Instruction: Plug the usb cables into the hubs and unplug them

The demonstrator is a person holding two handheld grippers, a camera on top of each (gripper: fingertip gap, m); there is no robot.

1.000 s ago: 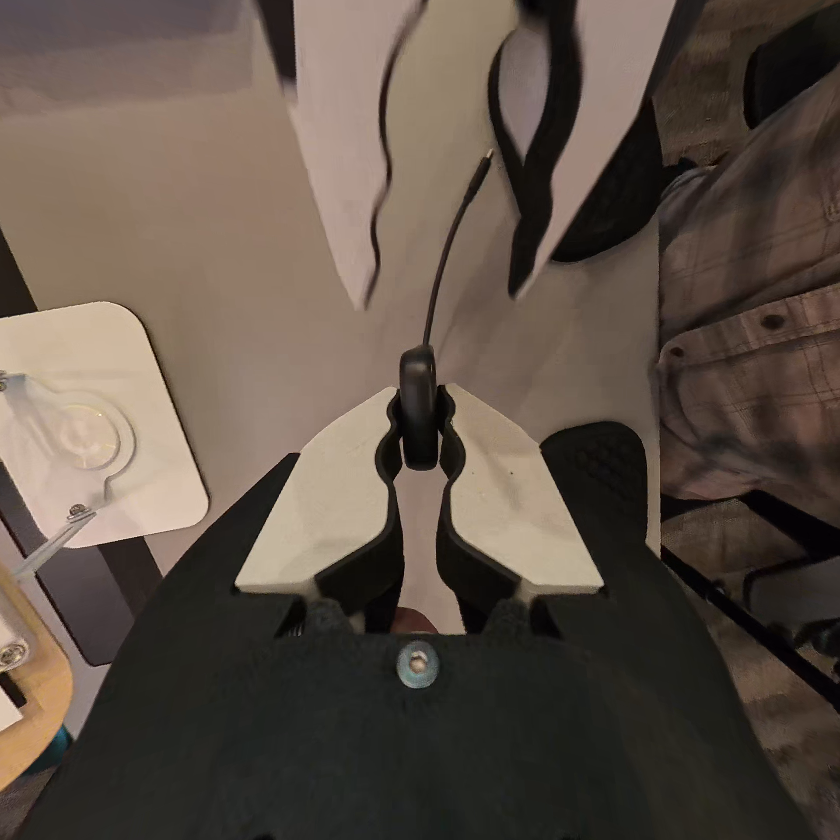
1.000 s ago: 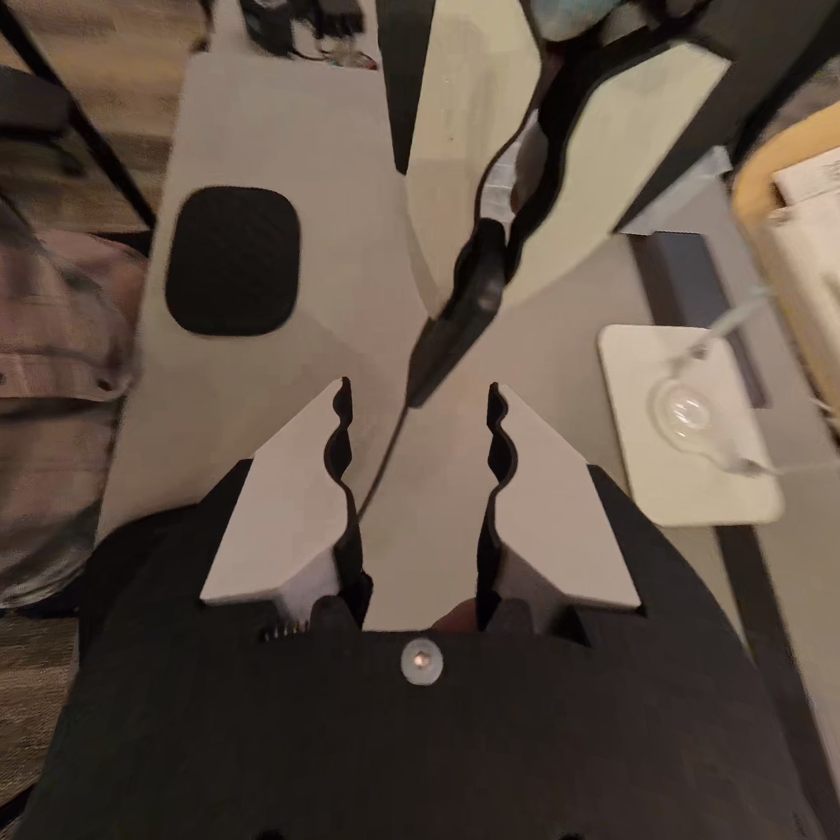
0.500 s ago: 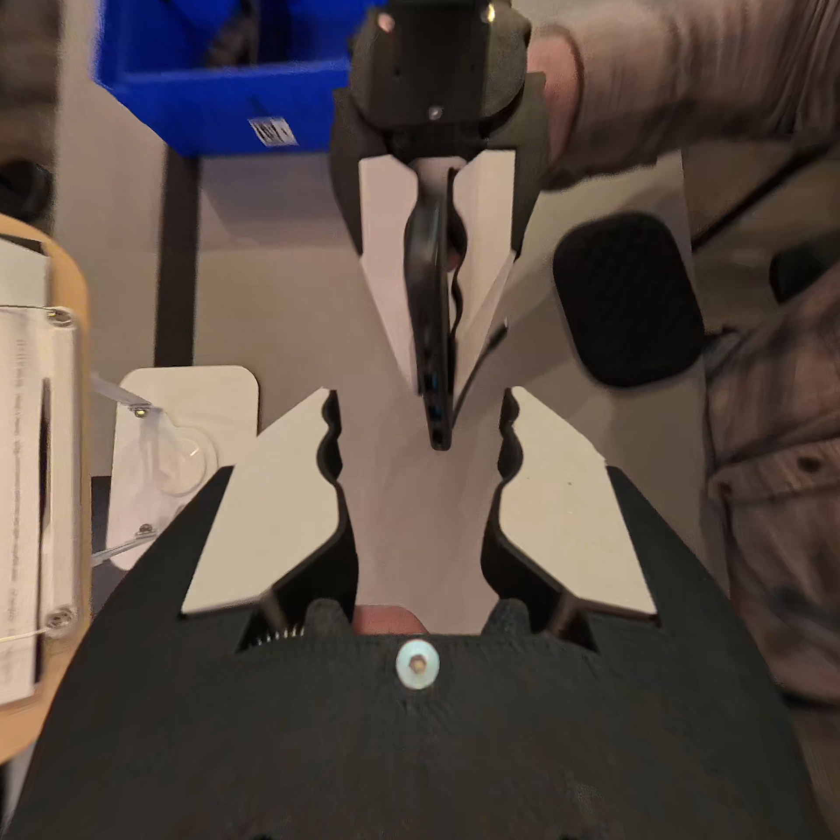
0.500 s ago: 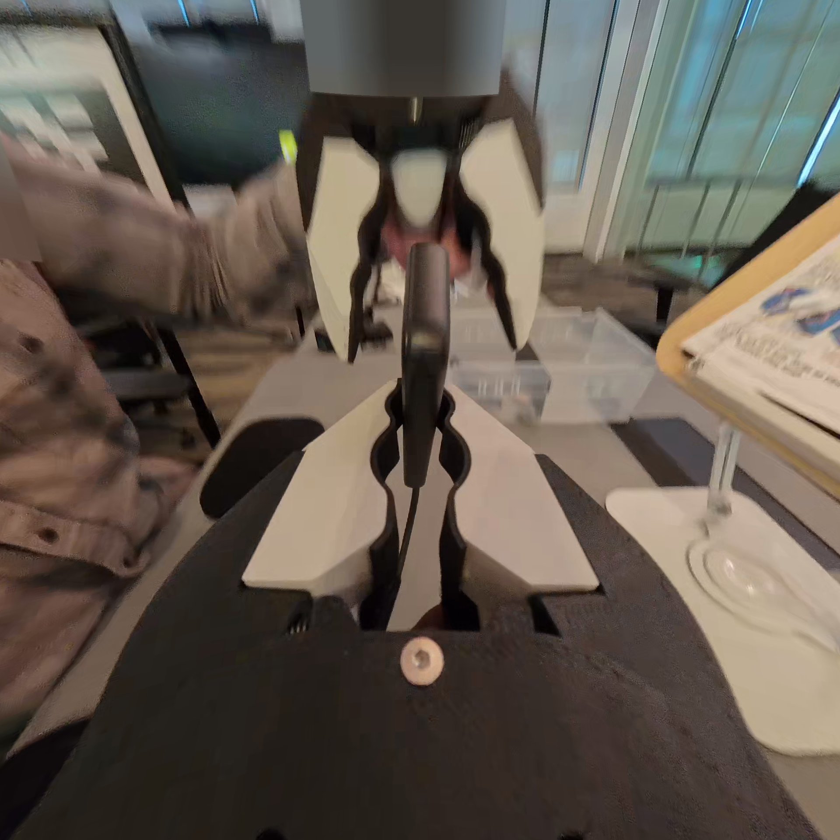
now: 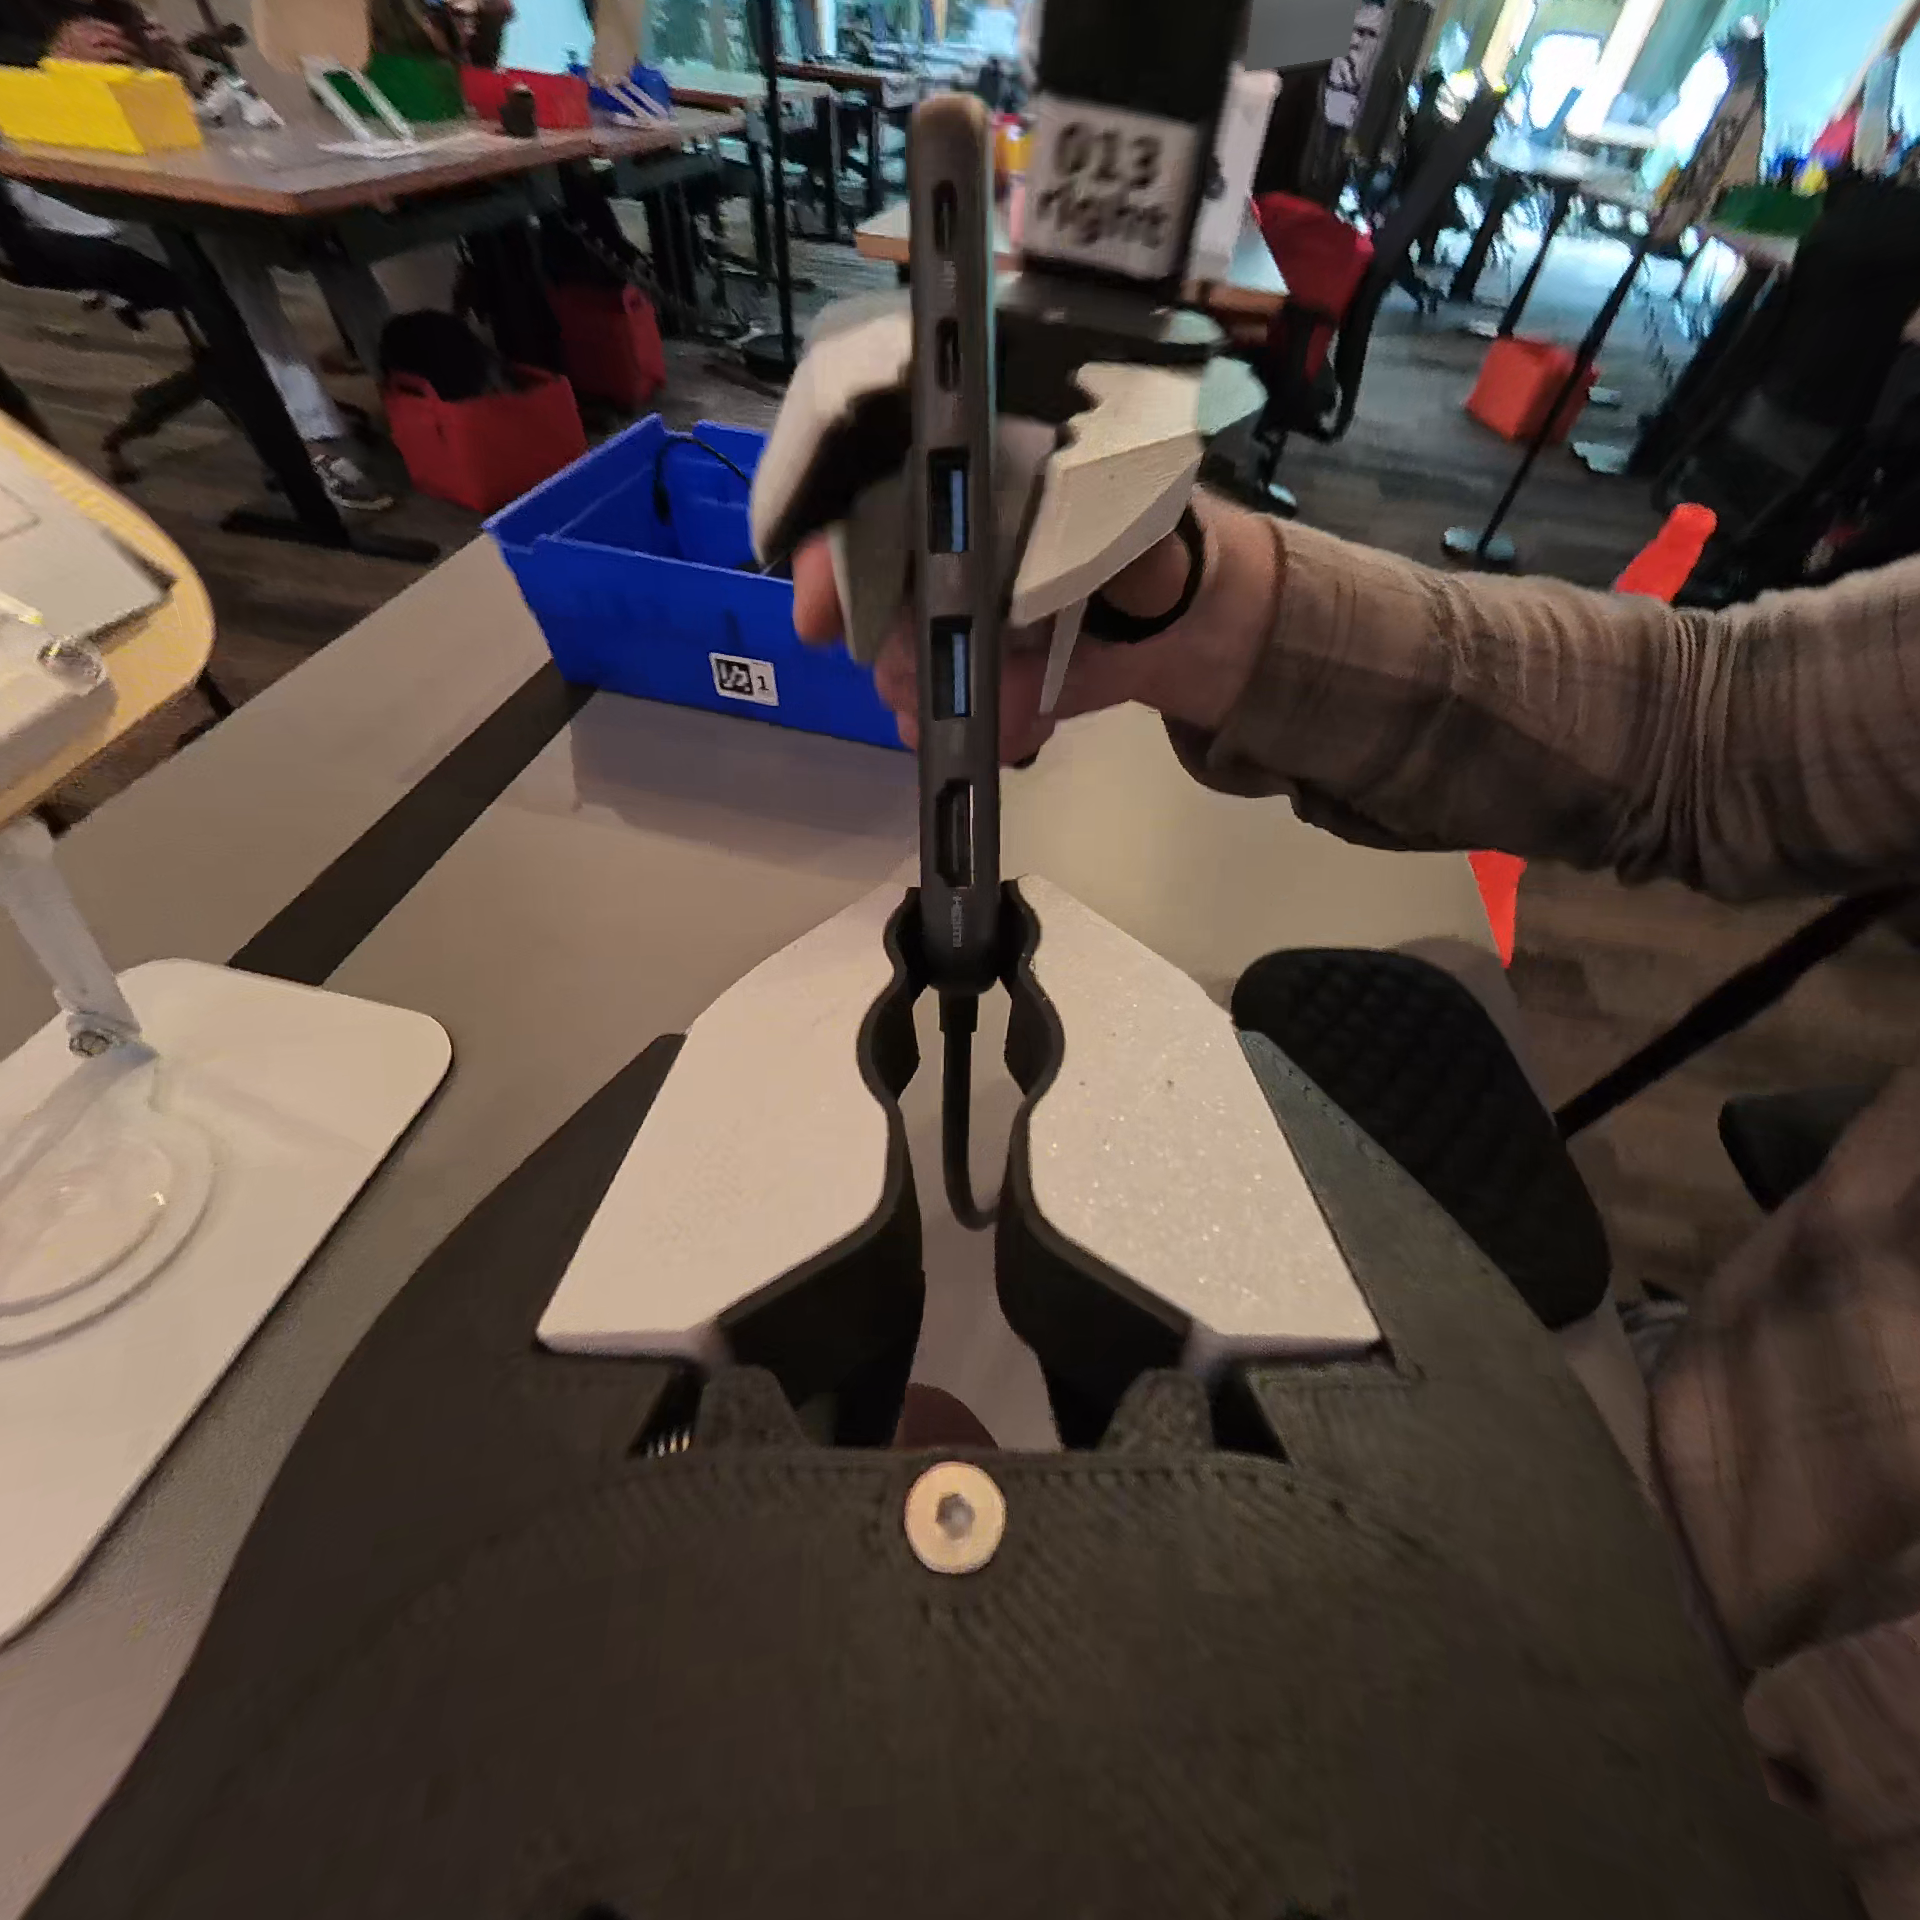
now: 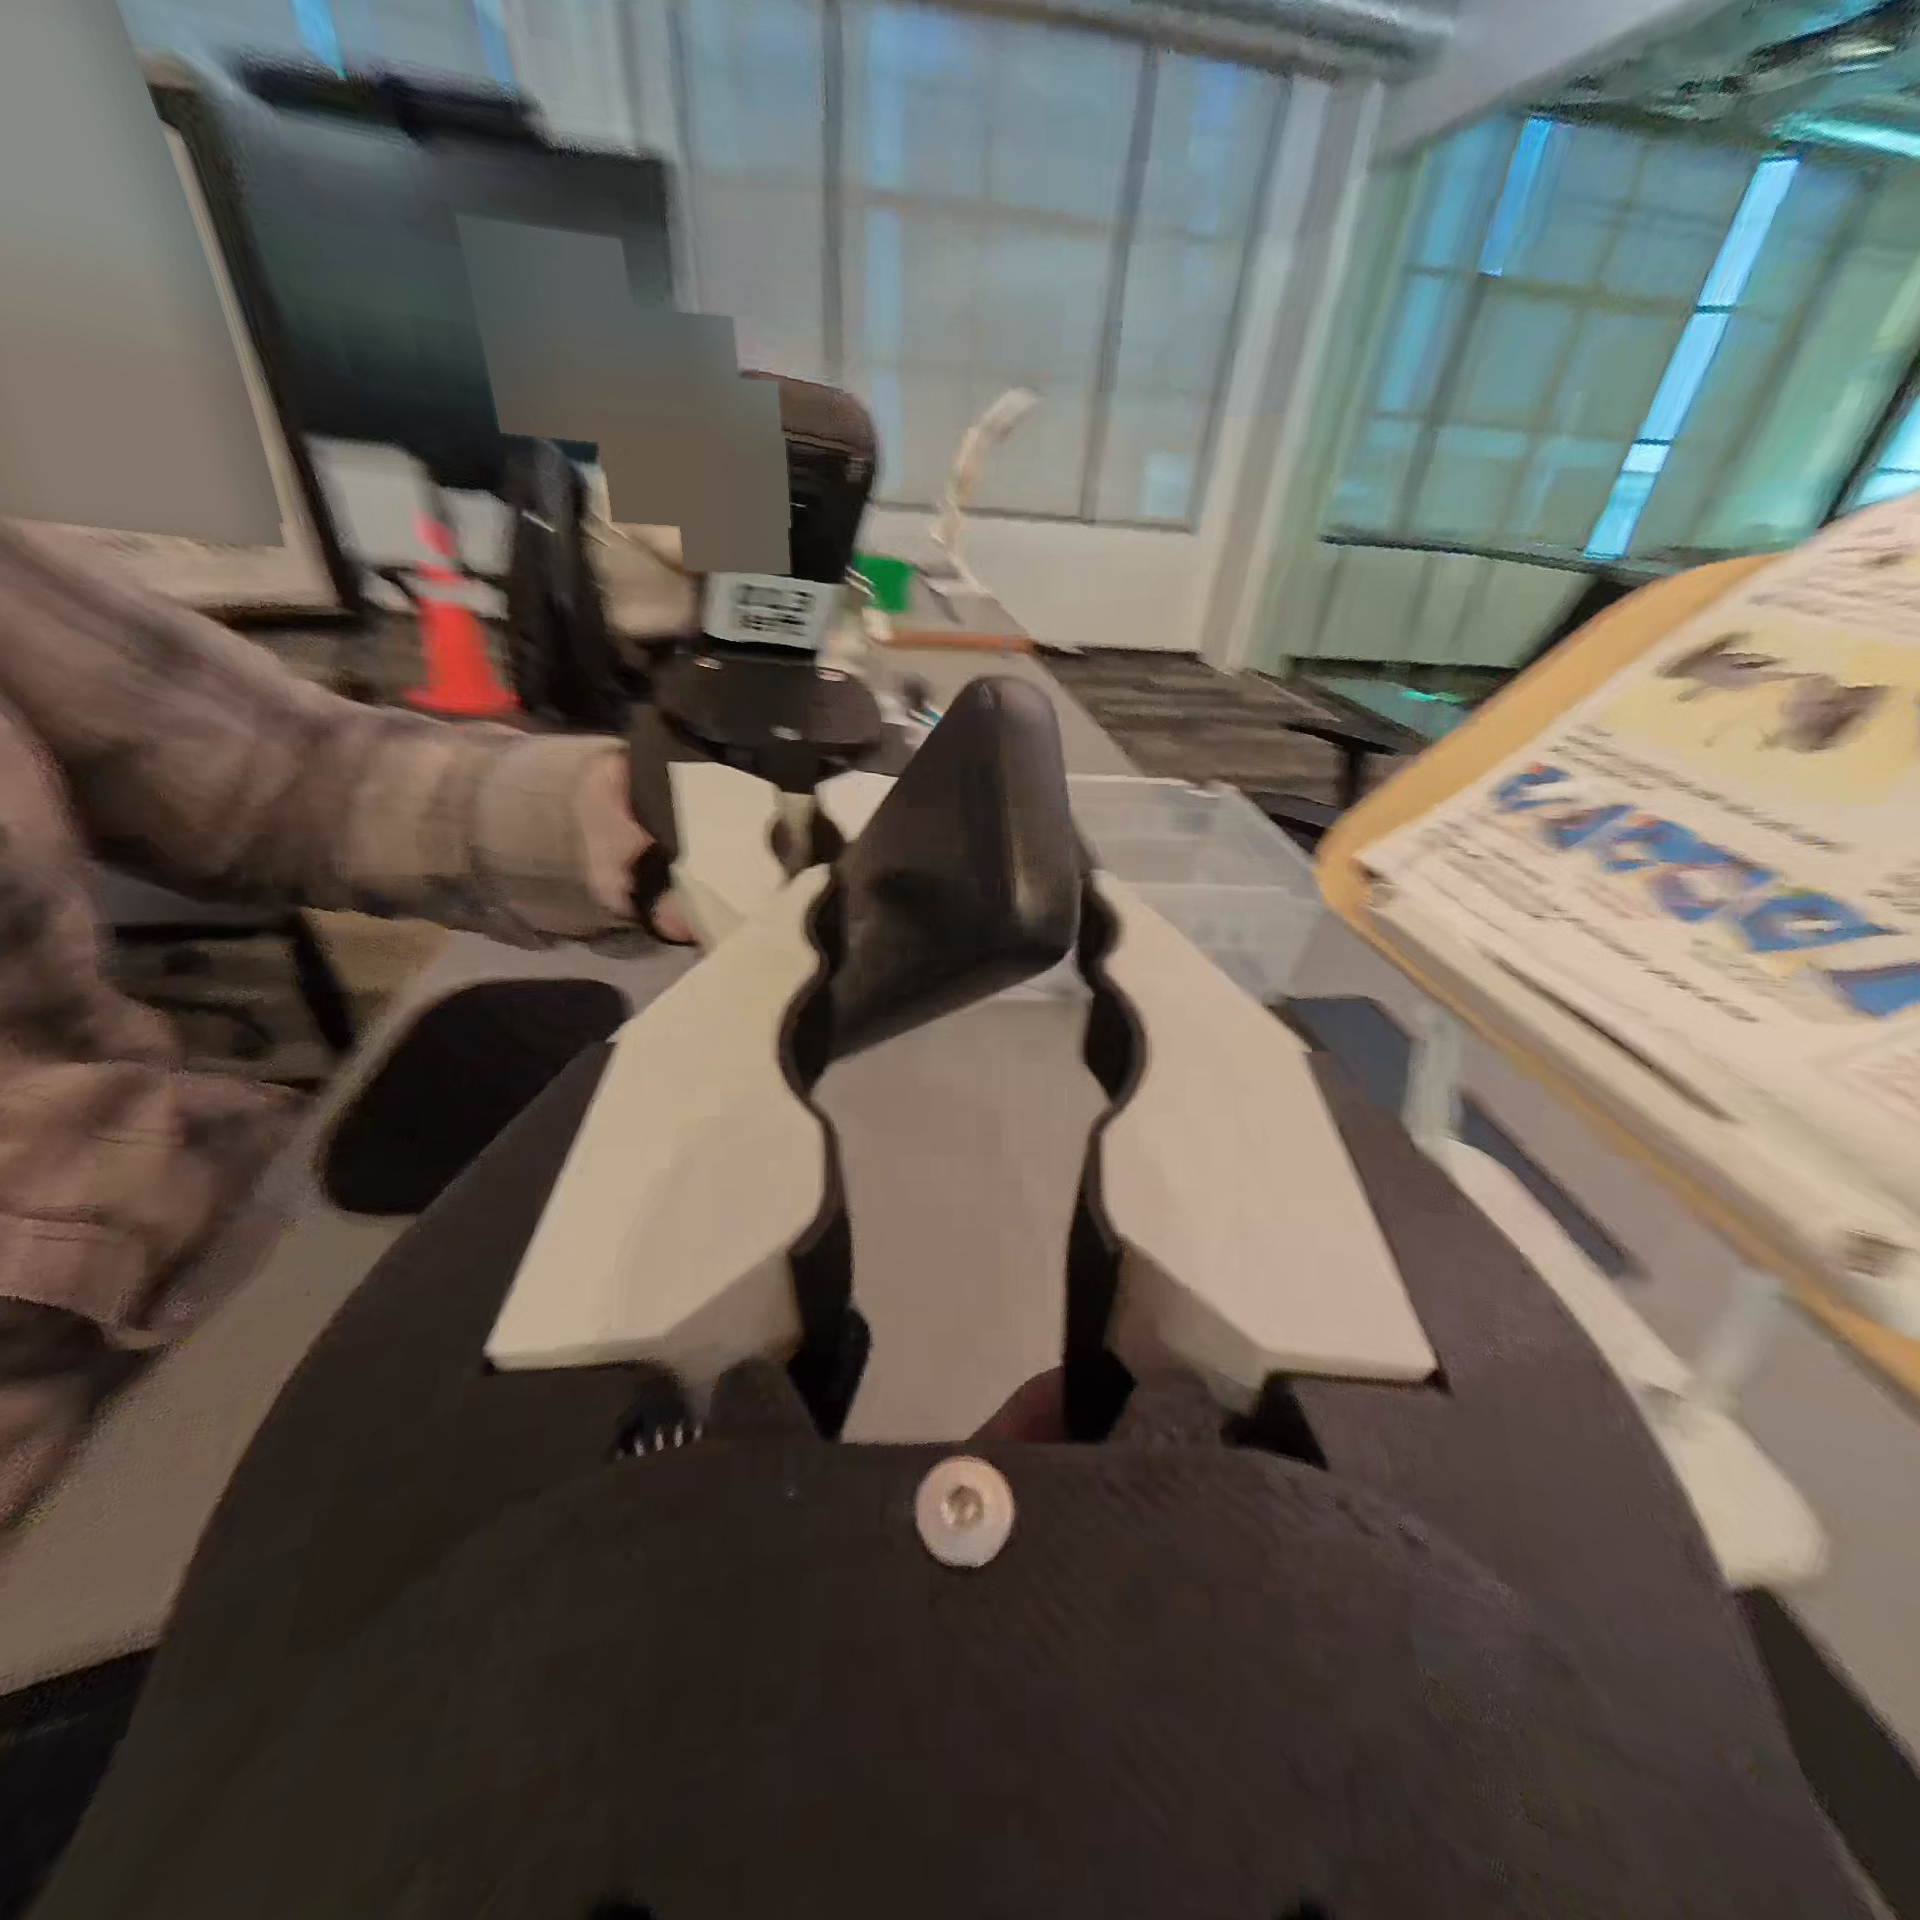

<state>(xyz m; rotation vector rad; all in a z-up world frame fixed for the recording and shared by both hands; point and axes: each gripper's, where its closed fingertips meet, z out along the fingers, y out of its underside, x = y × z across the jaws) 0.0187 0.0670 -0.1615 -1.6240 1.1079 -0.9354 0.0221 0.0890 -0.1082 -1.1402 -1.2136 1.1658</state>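
Observation:
A dark grey USB hub [image 5: 951, 312] stands upright above the table, its row of ports facing the left wrist camera. My left gripper [image 5: 958, 935] is shut on the hub's lower end. The hub's short black cable [image 5: 961, 1143] loops down between the left fingers. My right gripper [image 5: 966, 488] reaches in from the far right, one finger on each side of the hub's middle. In the right wrist view the right gripper [image 6: 951, 914] has its jaws apart, with the hub [image 6: 966, 862] tilted between the tips. No other USB cable is in view.
A blue bin [image 5: 644, 603] sits at the table's far edge. A white stand base [image 5: 208, 1143] is at the left and a black pad [image 5: 1423, 1122] at the right. A wooden board with printed paper [image 6: 1662, 883] and a clear plastic bin [image 6: 1195, 862] lie to the right.
The hub has passed between grippers: half a second ago the right gripper held it and the left was open. Now the left is shut on its lower end and the right has opened.

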